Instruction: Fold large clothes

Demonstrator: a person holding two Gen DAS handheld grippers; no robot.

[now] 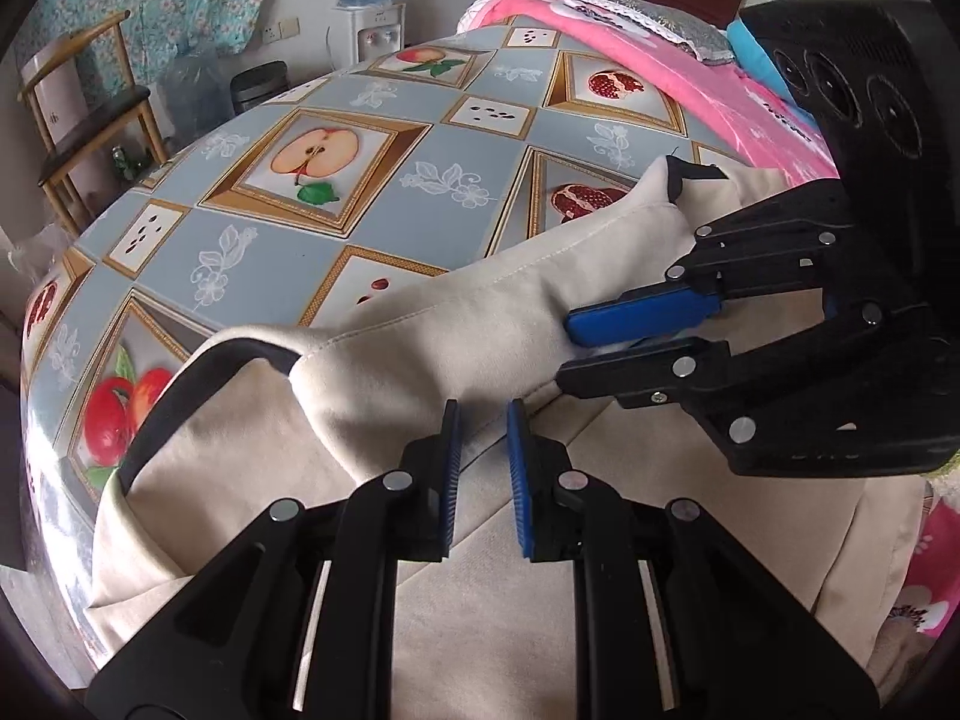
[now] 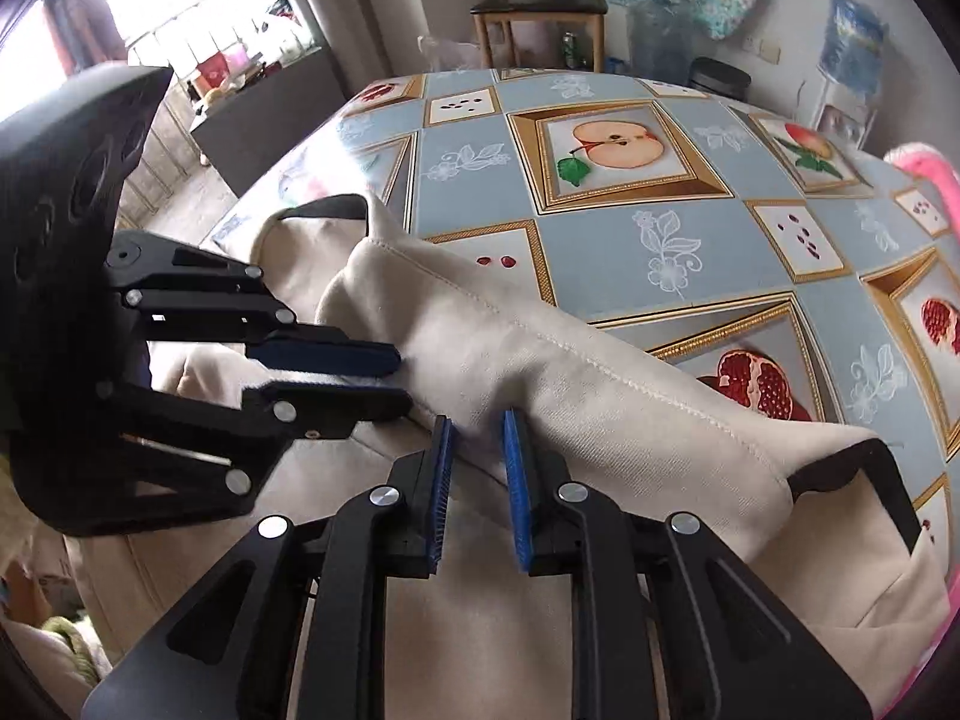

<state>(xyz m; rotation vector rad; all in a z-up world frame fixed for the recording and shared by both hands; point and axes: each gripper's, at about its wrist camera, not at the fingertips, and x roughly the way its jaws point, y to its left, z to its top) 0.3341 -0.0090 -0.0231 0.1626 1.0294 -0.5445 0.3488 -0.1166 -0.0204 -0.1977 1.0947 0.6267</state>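
Cream garment (image 1: pixel 420 324) | left tool (image 1: pixel 483 420) clamps fold | right tool (image 2: pixel 477 429) clamps fold | pinch points hidden

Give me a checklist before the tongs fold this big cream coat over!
1. Left tongs pinching the cream coat: ok.
2. Right tongs pinching it too: ok.
3. Cloth between the two tongs smooth: not ok, it is bunched into a ridge.
4. Fruit tablecloth beyond the coat free of things: ok.
5. Coat's near hem lying flat: cannot tell, the tongs hide it.
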